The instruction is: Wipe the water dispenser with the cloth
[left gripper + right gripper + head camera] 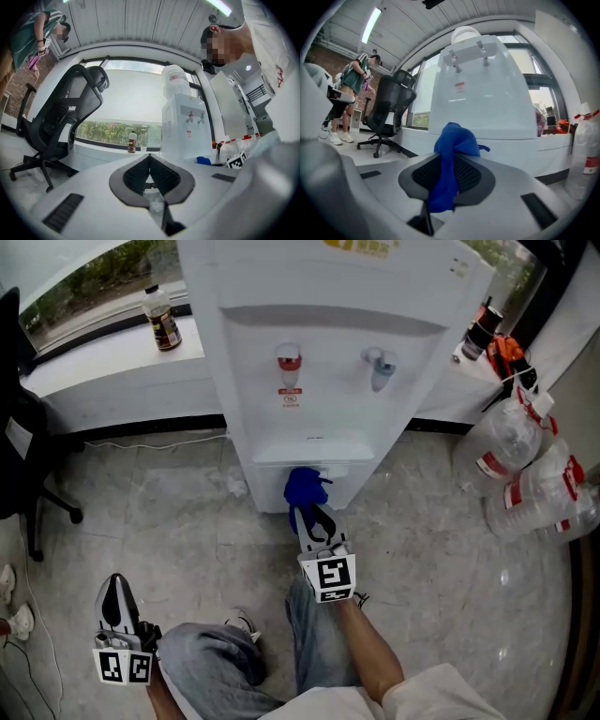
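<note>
Right gripper (315, 517) jaws are clamped on the blue cloth (451, 140), which bunches out past the tips and trails back between the pads. Straight ahead of those jaws is the water dispenser (328, 352), with the cloth wad at its lower front (contact hard to confirm). Left gripper (149, 158) jaws are pressed together with nothing between them, the dispenser well ahead to their right.

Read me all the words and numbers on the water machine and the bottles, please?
None can be read.
Yellow logo on top of the water dispenser: cut off by the picture edge and blurred.
Red sticker under the red tap: too small.
Label on the bottle on the sill: too small.
Red labels on the empty jugs: blurred.
</note>
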A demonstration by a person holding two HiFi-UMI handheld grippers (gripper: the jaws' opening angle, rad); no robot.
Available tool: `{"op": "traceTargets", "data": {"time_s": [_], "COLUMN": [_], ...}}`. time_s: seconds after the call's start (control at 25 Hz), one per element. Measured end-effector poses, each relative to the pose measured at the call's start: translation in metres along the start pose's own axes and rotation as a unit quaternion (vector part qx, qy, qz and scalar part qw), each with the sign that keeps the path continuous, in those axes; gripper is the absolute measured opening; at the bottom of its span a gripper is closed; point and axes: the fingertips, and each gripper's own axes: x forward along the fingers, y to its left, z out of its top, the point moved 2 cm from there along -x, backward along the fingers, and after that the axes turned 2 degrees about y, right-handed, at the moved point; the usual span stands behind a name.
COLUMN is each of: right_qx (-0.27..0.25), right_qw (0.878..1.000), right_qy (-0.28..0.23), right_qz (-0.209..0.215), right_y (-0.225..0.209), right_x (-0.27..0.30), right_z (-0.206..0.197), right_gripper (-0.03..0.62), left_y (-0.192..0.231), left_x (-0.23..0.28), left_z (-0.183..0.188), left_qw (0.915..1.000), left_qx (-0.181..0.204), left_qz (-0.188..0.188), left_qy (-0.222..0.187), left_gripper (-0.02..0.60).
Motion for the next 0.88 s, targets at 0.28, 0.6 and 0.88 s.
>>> {"op": "traceTargets", "data": {"time_s": [0.28, 0.6, 0.88], "right_qx": [-0.004, -0.007, 0.007], "right_qw": [0.995, 0.995, 0.999], "right_qy": [0.011, 0.029, 0.035], "right_qz": [0.095, 0.094, 0.019], "right_y": [0.086, 0.088, 0.015], "right_x": [0.047, 0.077, 0.052], "right_z": [-0.008, -0.022, -0.033], "right_gripper": [0.089, 0.089, 0.089], "left_y": [0.026, 0.047, 0.028], "left_x": [-0.037, -0.058, -0.024], "left_z": [0.007, 0.016, 0.01], "left_qw": [0.9987, 0.9967, 0.9991], "left_qx": [0.01, 0.019, 0.01], "left_qz": [0.049, 0.079, 0.04], "left_qy": [0.005, 0.006, 0.001], "left_gripper": [0.011, 0.011, 0.011]}}
